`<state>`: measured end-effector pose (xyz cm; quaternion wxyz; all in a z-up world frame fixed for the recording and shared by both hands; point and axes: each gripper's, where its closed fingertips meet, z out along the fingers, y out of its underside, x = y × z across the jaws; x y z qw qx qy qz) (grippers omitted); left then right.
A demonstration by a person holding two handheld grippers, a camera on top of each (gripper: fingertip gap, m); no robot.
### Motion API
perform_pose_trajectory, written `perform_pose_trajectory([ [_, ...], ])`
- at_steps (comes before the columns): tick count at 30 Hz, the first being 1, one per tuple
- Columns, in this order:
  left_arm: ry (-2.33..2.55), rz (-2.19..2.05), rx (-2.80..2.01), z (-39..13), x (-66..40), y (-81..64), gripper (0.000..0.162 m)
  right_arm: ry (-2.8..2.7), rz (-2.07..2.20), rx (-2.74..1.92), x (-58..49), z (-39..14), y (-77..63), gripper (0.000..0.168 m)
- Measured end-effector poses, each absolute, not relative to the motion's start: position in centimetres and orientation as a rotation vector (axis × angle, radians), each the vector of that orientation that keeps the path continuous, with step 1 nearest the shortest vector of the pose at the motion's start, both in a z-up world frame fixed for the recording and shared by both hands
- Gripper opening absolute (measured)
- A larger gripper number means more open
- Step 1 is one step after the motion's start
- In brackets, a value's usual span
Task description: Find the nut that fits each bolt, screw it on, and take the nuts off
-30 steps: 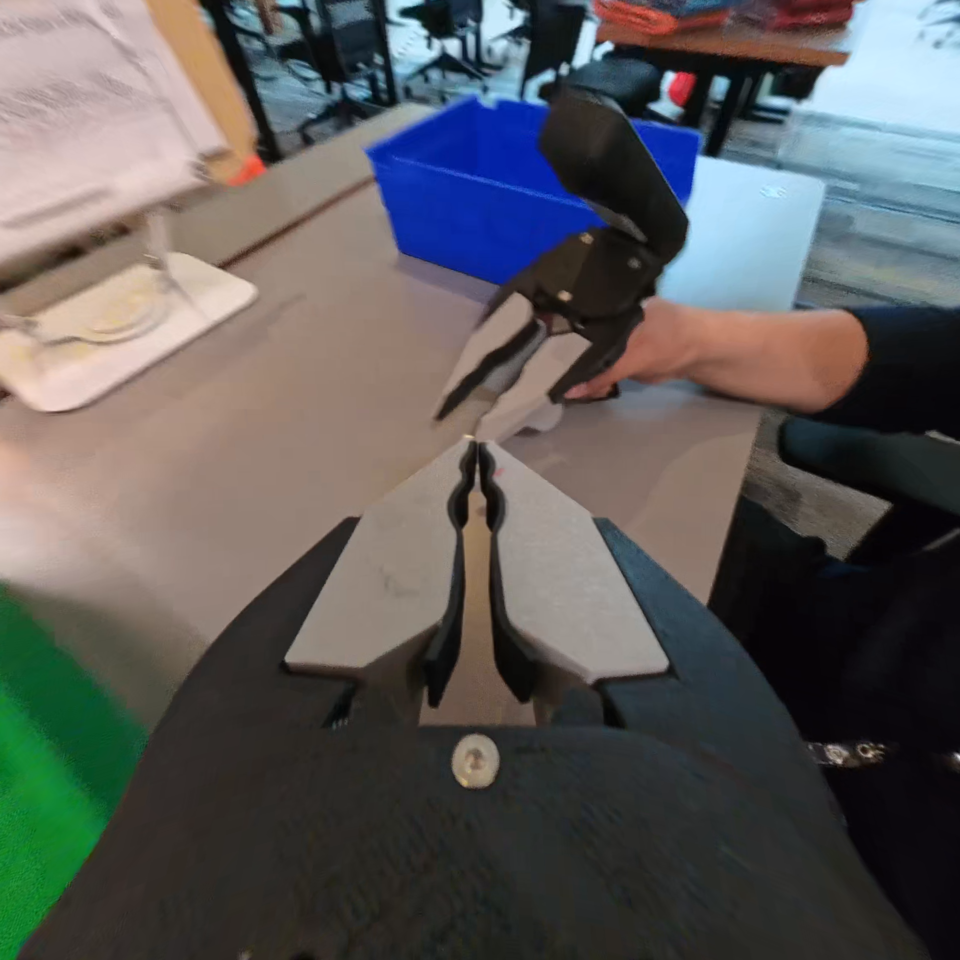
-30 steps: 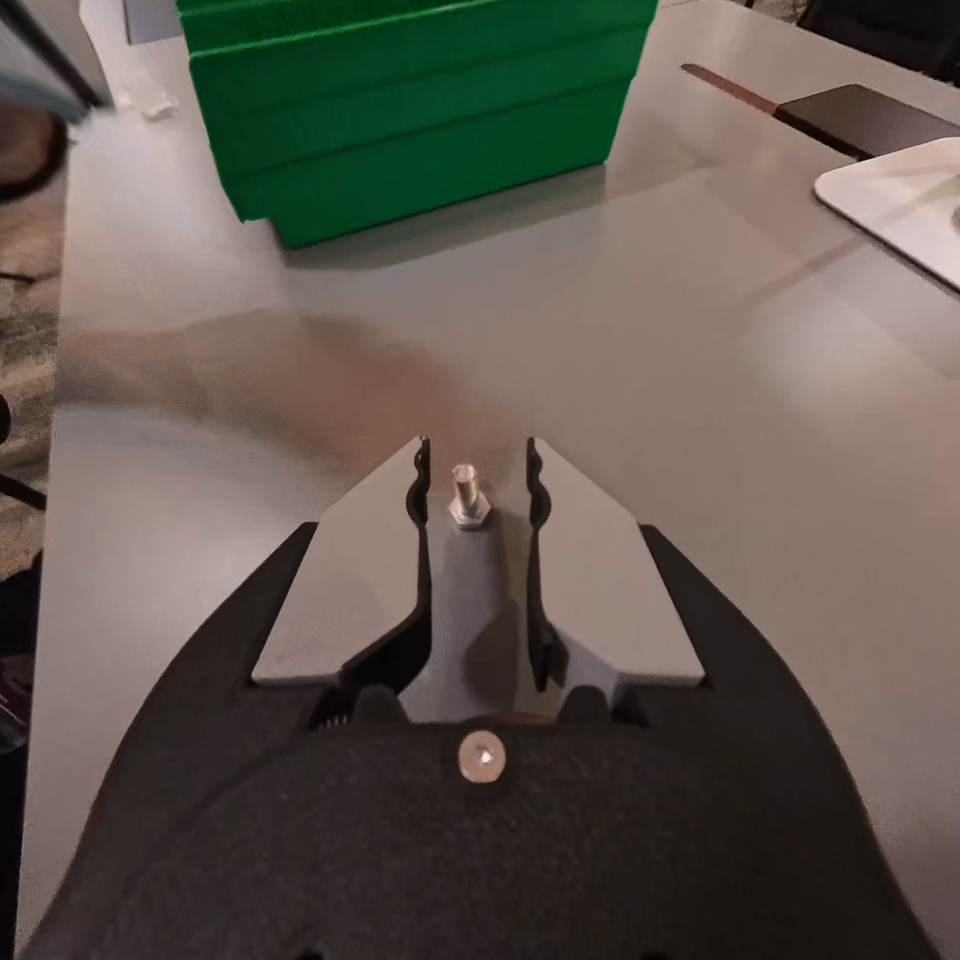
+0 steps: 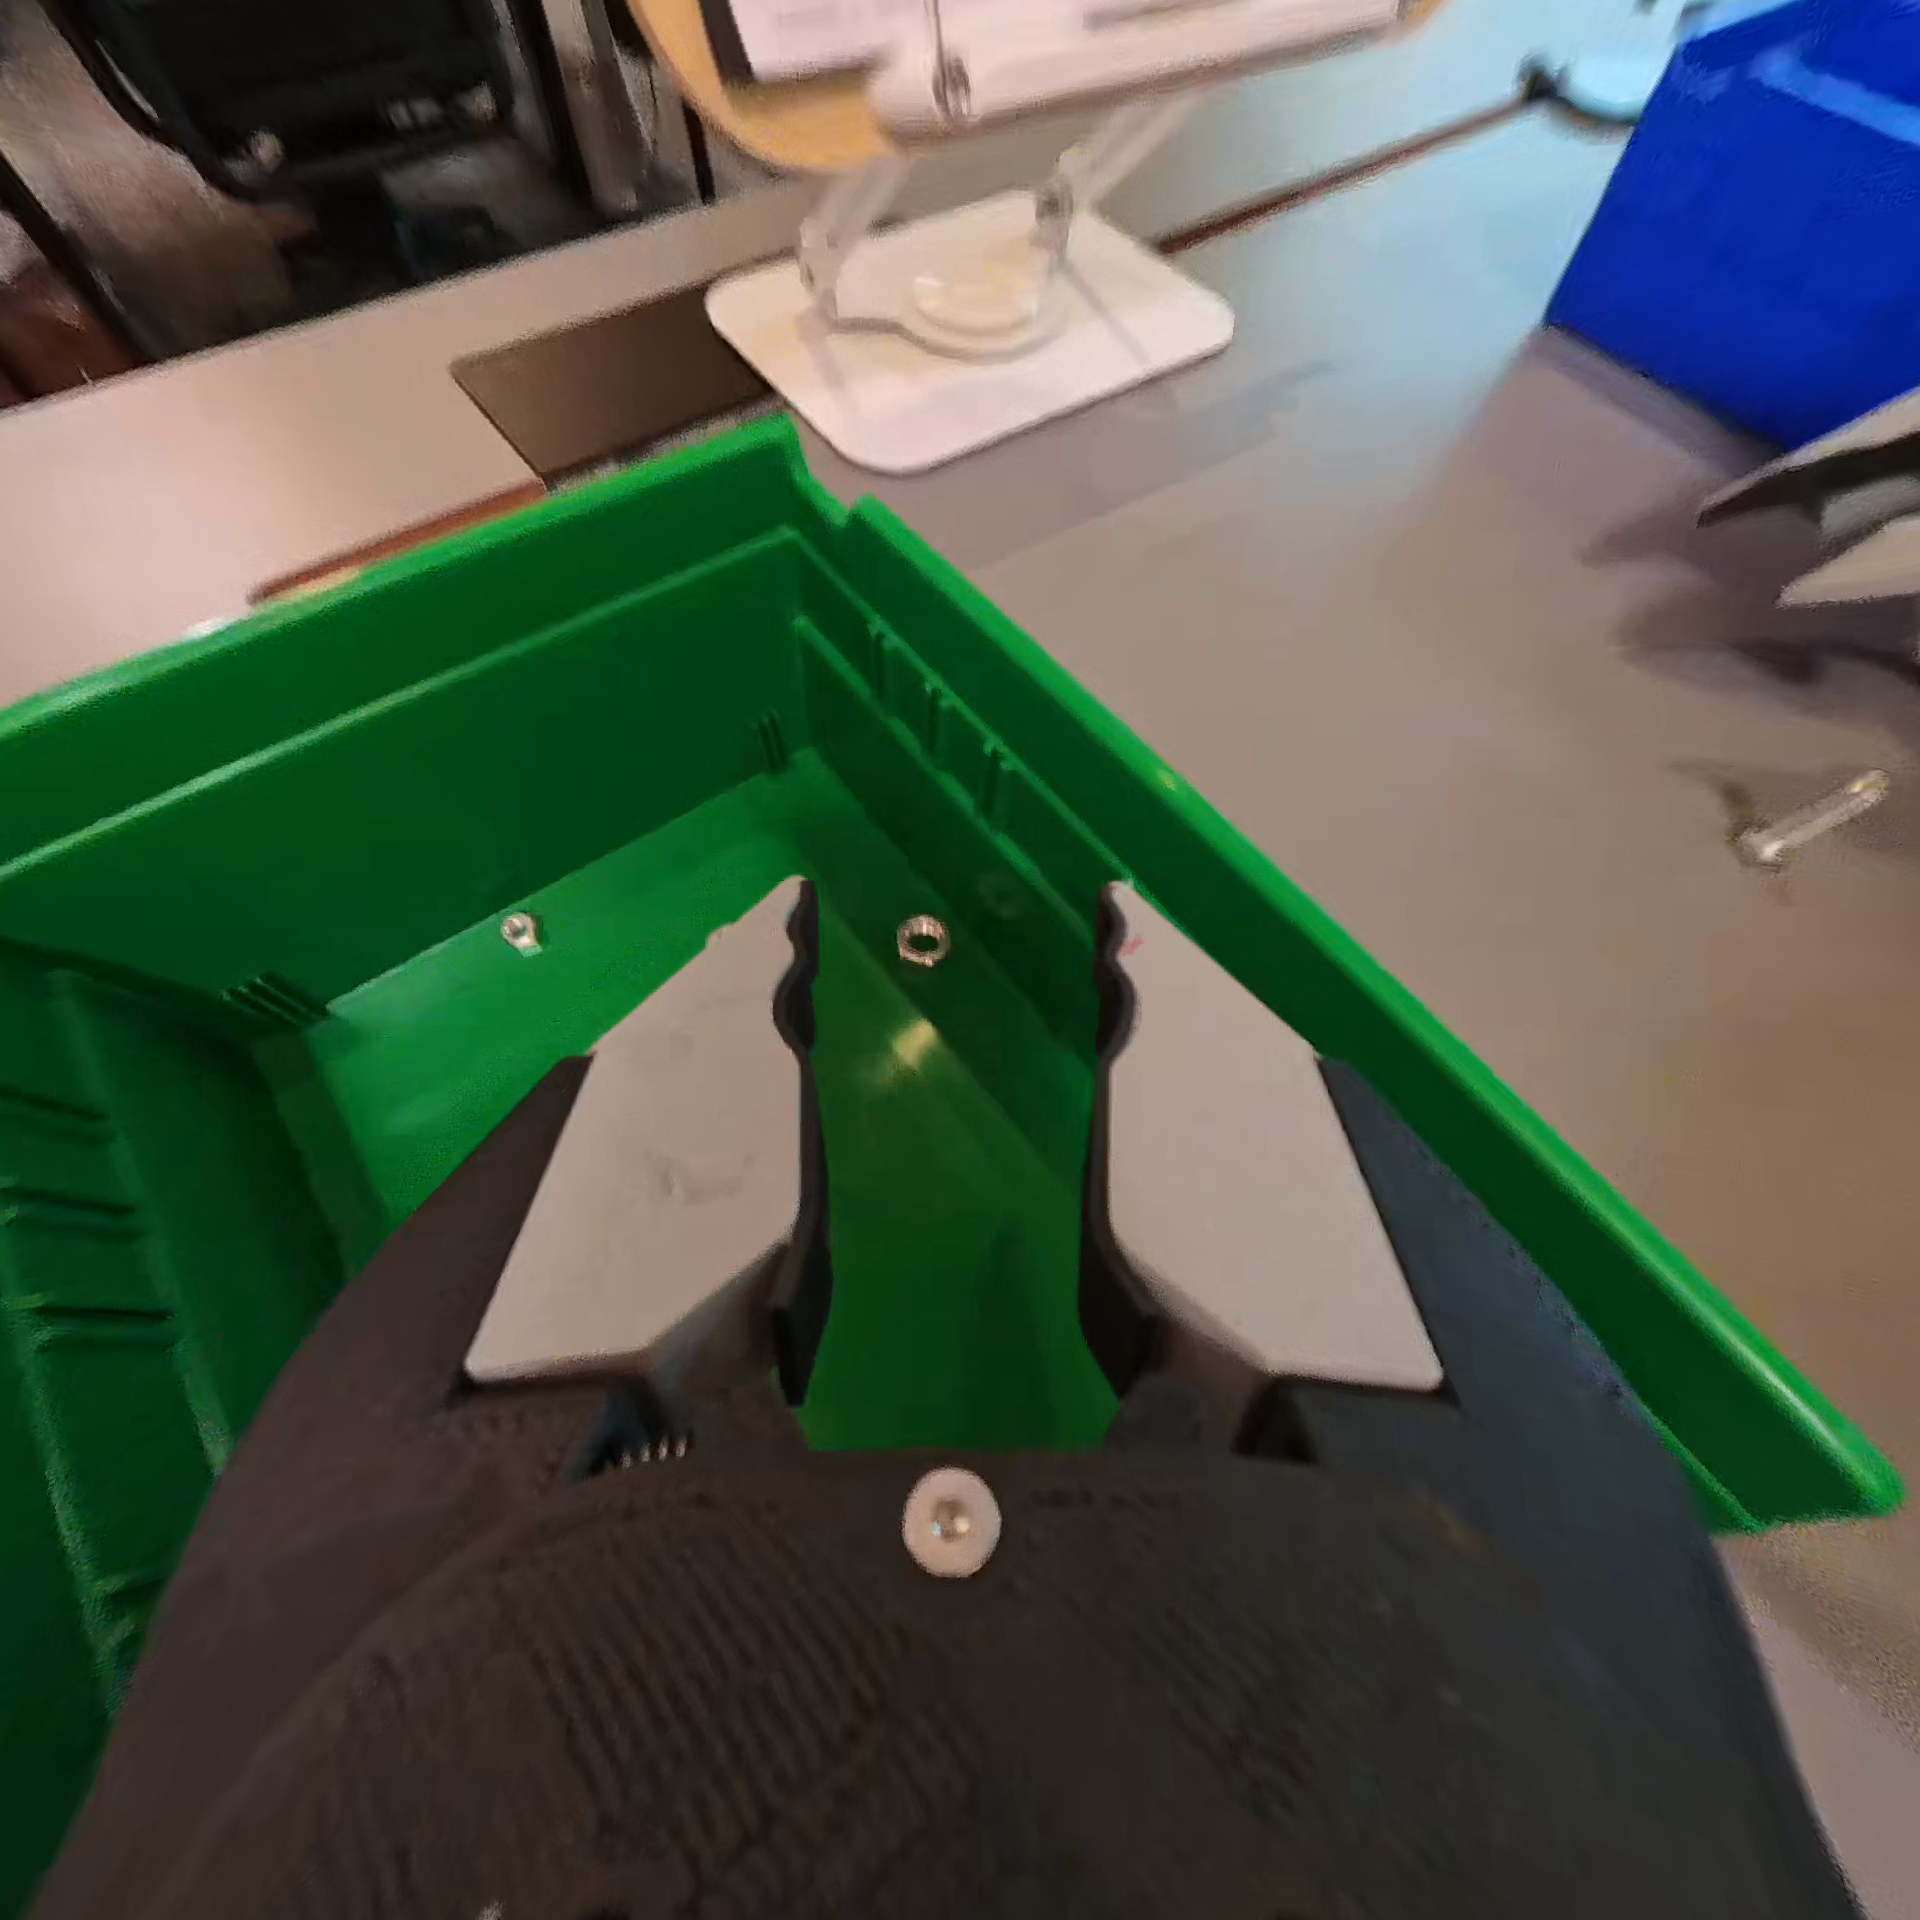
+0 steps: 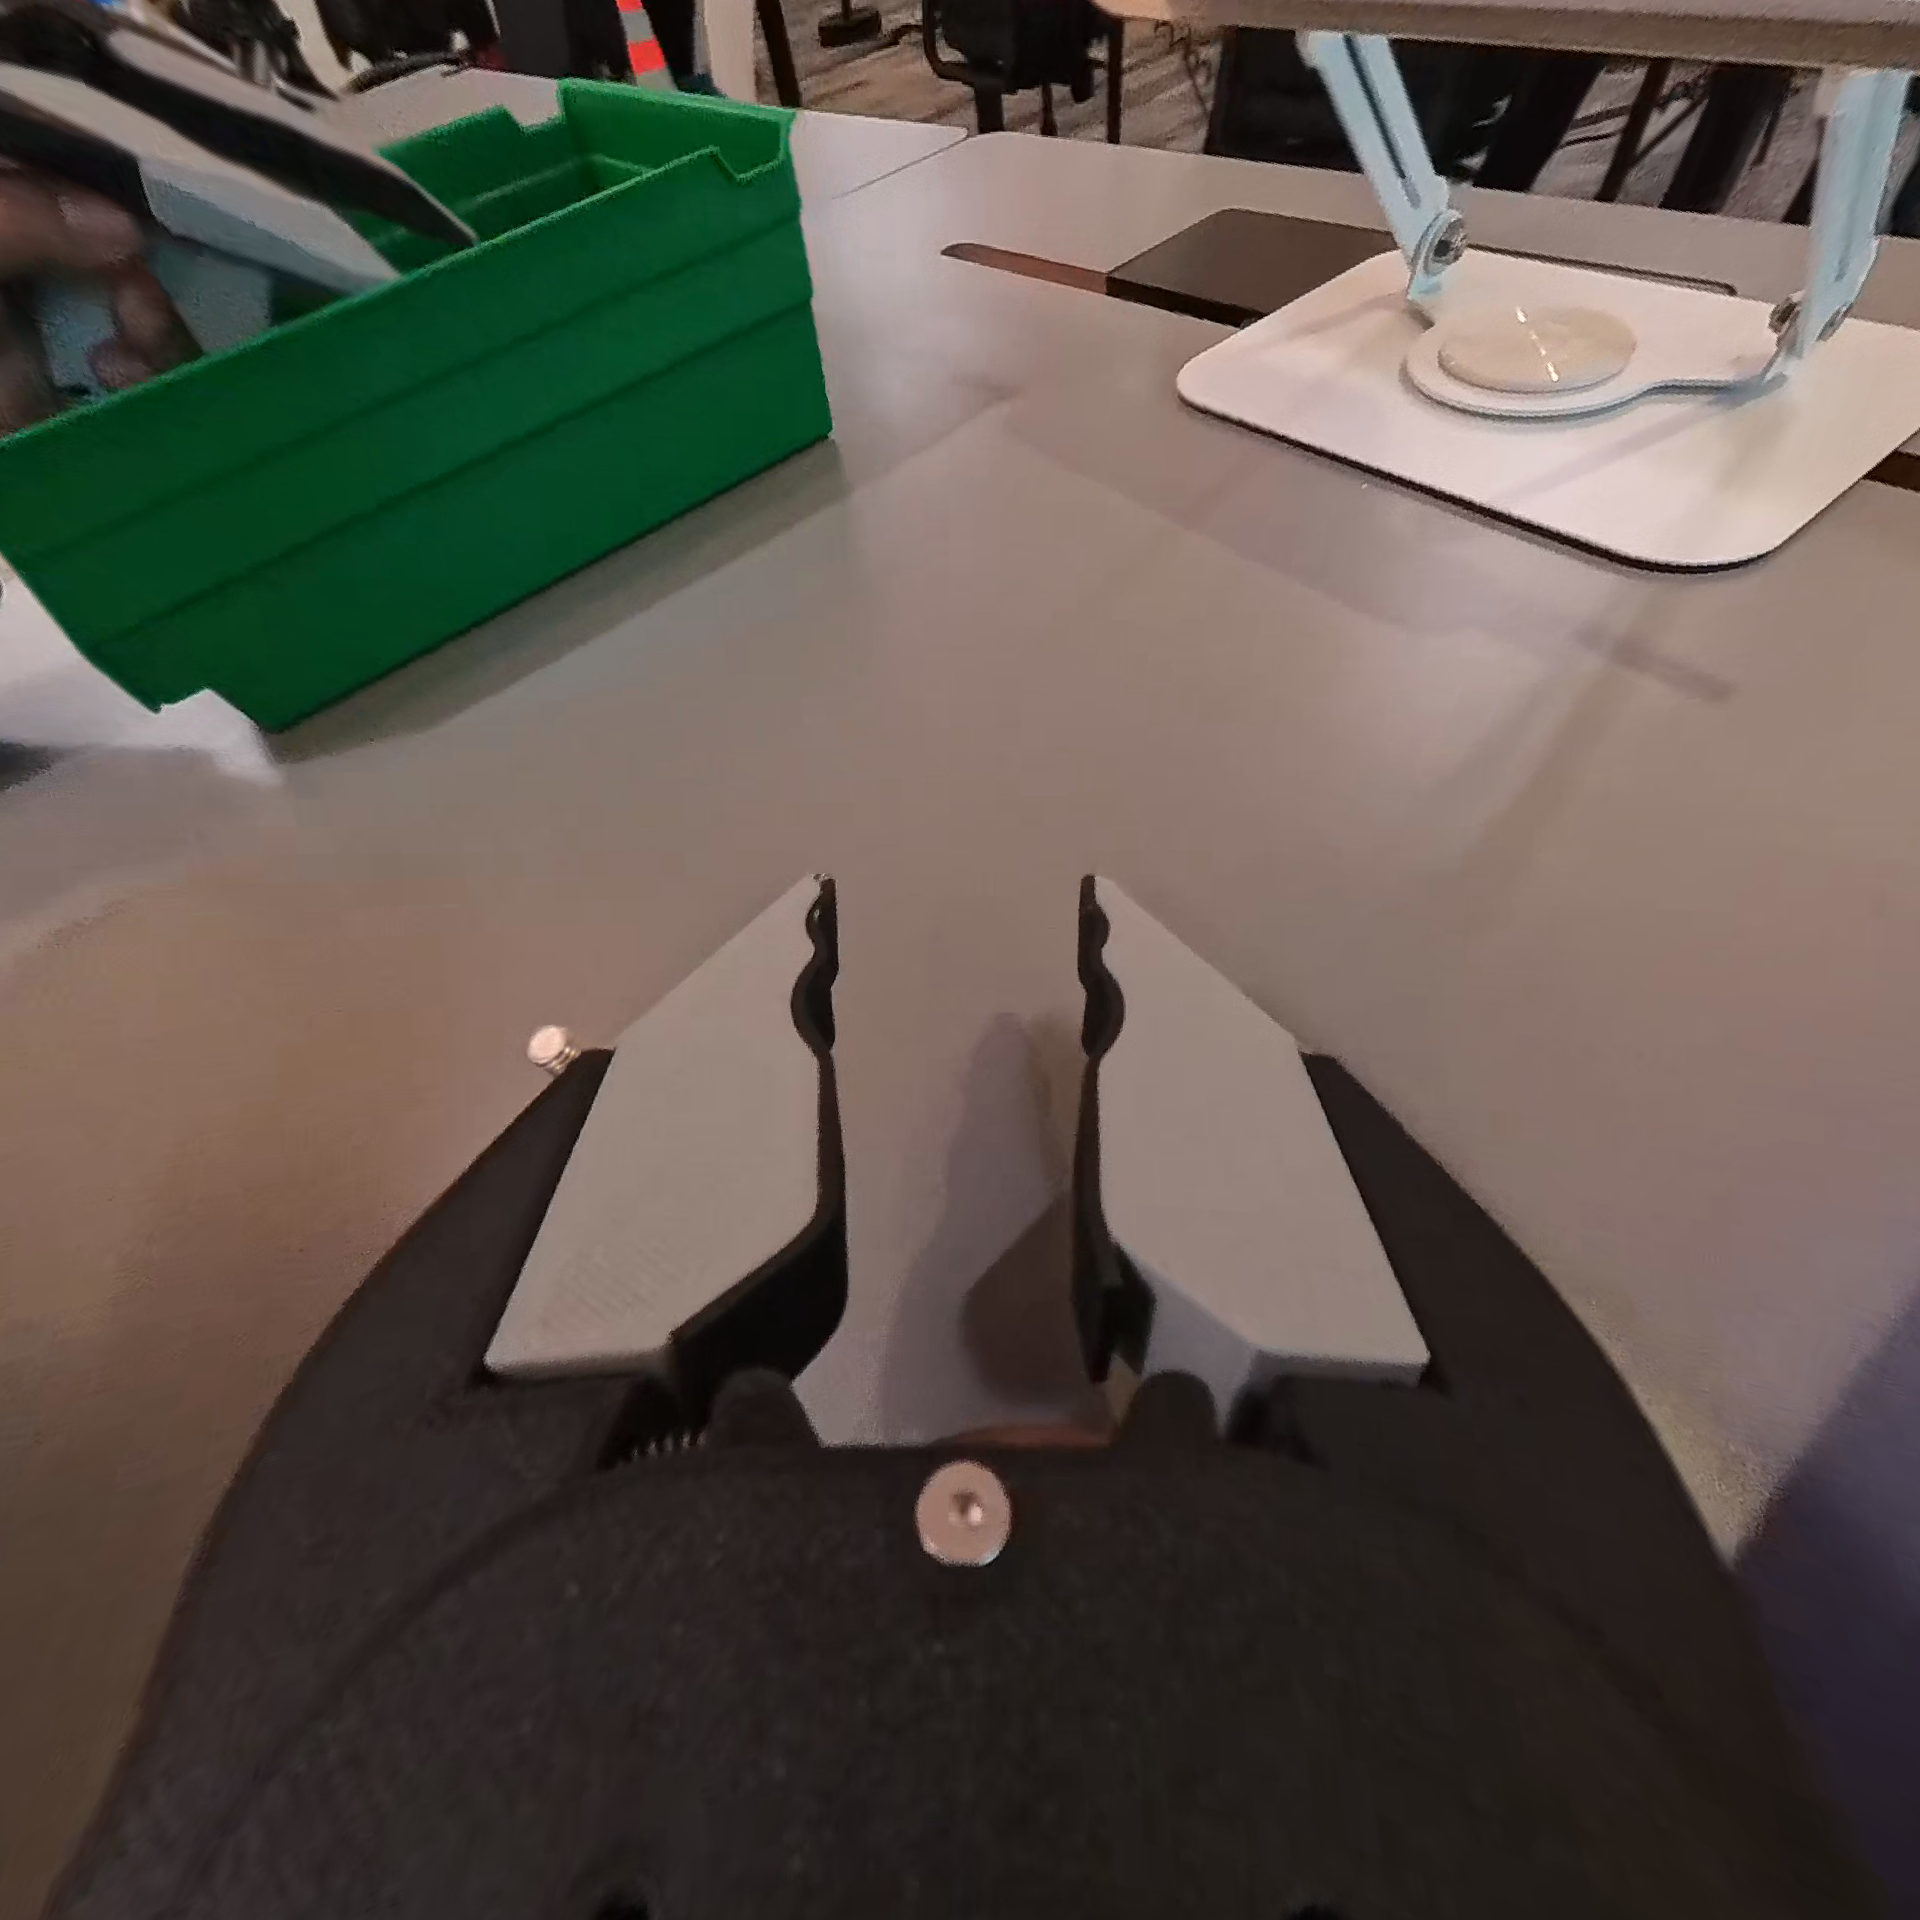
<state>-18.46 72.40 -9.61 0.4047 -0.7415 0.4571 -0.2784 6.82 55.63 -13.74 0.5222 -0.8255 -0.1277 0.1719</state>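
Note:
My left gripper is open and empty, hanging over the inside of a green bin. A silver nut lies on the bin floor just past the fingertips, between them. A second, smaller nut lies further left by the bin wall. My right gripper is open and empty above the grey table. A silver bolt lies on the table beside its left finger, partly hidden by the gripper body. The bolt also shows in the left wrist view, on its side.
A white stand base sits on the table at the back right, also in the left wrist view. A blue bin stands at the far right. The green bin is to the left, with the left gripper reaching into it. The grippers' ends are close to 30 centimeters from one another. From my left tips it is roughly 8 centimeters to the silver nut; from my right, 30 centimeters.
My left gripper has swung from facing the right gripper to over the green bin and has opened. My right gripper has opened wider and shifted; the bolt is now outside its left finger.

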Motion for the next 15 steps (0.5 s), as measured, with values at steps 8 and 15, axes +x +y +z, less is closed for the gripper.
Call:
perform_pose_trajectory([
  [8,1.261,-0.426,-1.933,-12.6,-19.9,73.6,0.052,-0.247,0.493,-1.933,7.1,-13.0,56.6,0.043],
  [15,1.272,-0.255,-1.991,-15.1,-21.4,75.3,0.048,-0.315,0.48,-1.946,6.2,-13.2,56.4,0.042],
])
